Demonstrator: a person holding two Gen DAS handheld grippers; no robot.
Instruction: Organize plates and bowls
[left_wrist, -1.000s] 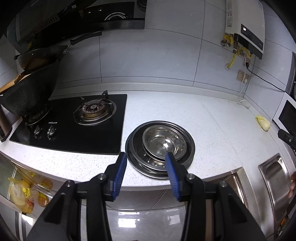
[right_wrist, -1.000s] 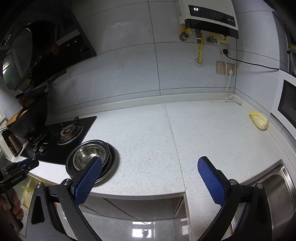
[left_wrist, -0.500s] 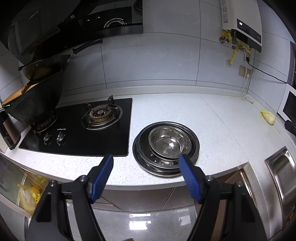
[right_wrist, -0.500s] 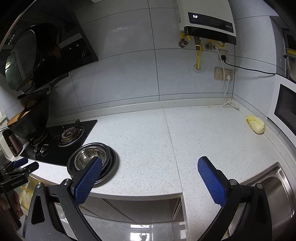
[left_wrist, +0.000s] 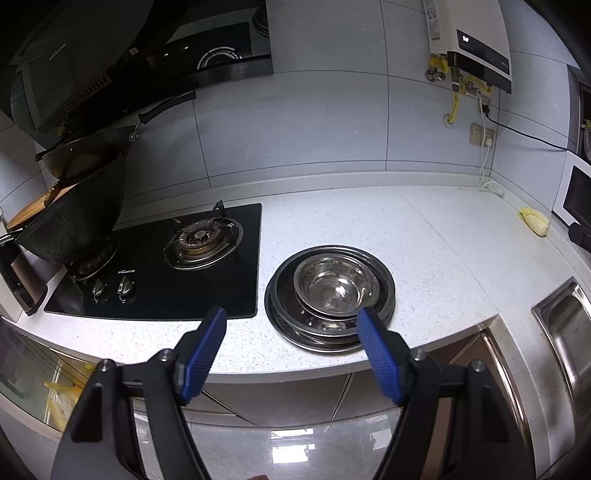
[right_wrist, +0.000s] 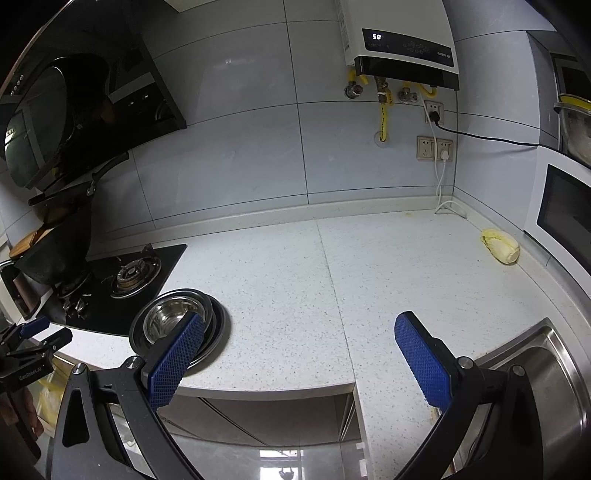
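A stack of steel plates sits on the white counter near its front edge, right of the stove. A steel bowl sits on top of the stack. My left gripper is open and empty, held off the counter's front edge in front of the stack. My right gripper is open and empty, held back from the counter. In the right wrist view the stack with its bowl lies at the left, partly behind my left finger. The left gripper shows at the far left edge.
A black gas stove with a dark wok stands left of the stack. A steel sink lies at the right. A cabbage piece lies by the microwave. A water heater and sockets hang on the tiled wall.
My left gripper has opened wide and pulled back from the stack. The right gripper has stayed open and drawn back slightly. The stack has not moved.
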